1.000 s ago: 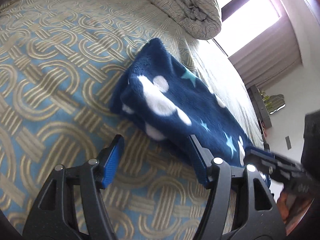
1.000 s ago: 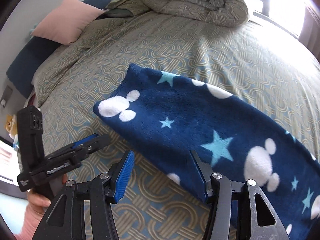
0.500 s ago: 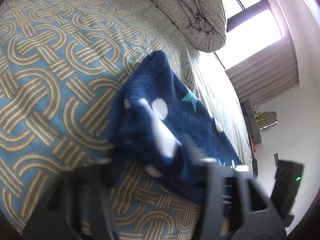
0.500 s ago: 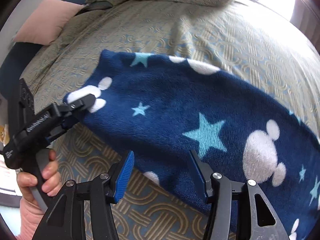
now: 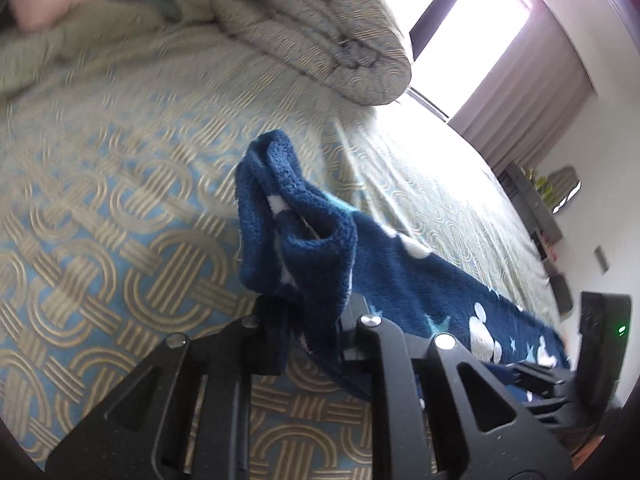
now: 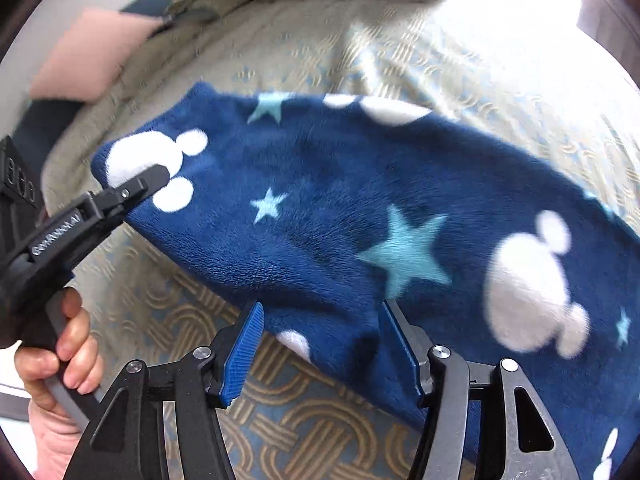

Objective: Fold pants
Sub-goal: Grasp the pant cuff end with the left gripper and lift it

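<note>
Nearest in the left wrist view, the left gripper [image 5: 310,320] has its jaws closing on a bunched corner of the pants [image 5: 400,280], and the dark blue fleece rises out of the narrow gap between the jaws in a rumpled fold, lifted off the bed [image 5: 120,240]. From that pinched corner the pants run away toward the bed's right-hand edge, white mouse-head shapes and pale stars showing on the fleece. In the right wrist view the same left gripper [image 6: 154,176] shows from the side, its tips clamped on the corner of the pants [image 6: 340,208] at a white mouse-head print, with the person's hand [image 6: 60,360] wrapped round its handle. The right gripper [image 6: 320,344] stands over the near long edge of the pants, its jaws opening and set fairly wide; the blue-padded left finger [image 6: 244,356] is clear of the cloth, the other finger lies against the fleece, and the edge of the pants sits between the two without being pinched. Under the pants the bed cover shows its blue ground with tan interlocking rings. Farther back a rolled duvet [image 5: 320,32] lies toward the far edge of the bed, with a pink pillow [image 6: 88,52] at the far left corner. Beyond the bed are a bright window [image 5: 472,28] and a pale curtain [image 5: 532,100].
</note>
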Tool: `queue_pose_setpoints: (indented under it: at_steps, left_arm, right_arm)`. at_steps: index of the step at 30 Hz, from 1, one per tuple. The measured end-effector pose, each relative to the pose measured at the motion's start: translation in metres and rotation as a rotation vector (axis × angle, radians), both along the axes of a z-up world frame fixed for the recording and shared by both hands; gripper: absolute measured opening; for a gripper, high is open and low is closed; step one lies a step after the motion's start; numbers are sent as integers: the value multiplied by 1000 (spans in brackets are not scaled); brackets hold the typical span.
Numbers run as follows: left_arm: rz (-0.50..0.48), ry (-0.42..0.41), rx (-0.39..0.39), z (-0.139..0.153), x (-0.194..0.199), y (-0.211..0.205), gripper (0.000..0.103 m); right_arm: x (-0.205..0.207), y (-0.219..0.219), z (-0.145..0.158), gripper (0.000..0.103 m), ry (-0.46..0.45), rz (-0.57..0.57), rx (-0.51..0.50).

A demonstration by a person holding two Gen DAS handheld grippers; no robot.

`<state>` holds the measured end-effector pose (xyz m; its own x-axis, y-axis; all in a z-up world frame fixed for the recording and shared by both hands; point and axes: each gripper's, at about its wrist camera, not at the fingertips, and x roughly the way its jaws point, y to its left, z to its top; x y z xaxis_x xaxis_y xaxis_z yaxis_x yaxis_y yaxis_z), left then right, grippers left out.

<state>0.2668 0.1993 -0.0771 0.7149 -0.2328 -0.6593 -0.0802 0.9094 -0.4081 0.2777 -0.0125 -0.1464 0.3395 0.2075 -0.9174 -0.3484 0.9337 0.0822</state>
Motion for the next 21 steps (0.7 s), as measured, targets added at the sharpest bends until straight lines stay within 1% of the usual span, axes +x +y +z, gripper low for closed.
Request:
queue_pose_setpoints:
  at_steps: [2, 4, 7, 11, 14, 16, 19, 21]
  left_arm:
    - [-27, -21, 42, 14, 1, -14, 18]
    - [-52, -36, 68, 26, 2, -28, 18]
    - [-89, -55, 92, 39, 6, -49, 17]
    - [-151, -79, 130, 54, 8, -84, 17]
    - [-209, -93, 162, 63, 5, -113, 17]
    - [-251, -100, 183, 67, 3, -134, 17]
    - [-317, -91, 204, 68, 2, -168, 17]
    - [-352, -84, 213, 66, 0, -188, 17]
  right_arm:
    - [-7, -23, 16, 61, -30, -16, 15]
    - [-13, -47, 26, 61, -52, -36, 24]
    - [-15, -90, 38, 61, -81, -104, 30]
    - [-17, -155, 37, 62, -63, -243, 58]
    - [-26, -188, 33, 62, -61, -307, 61]
    - [-30, -205, 32, 62, -60, -329, 75]
    - [-39, -233, 33, 62, -57, -350, 133]
    - [-43, -240, 35, 62, -58, -354, 168]
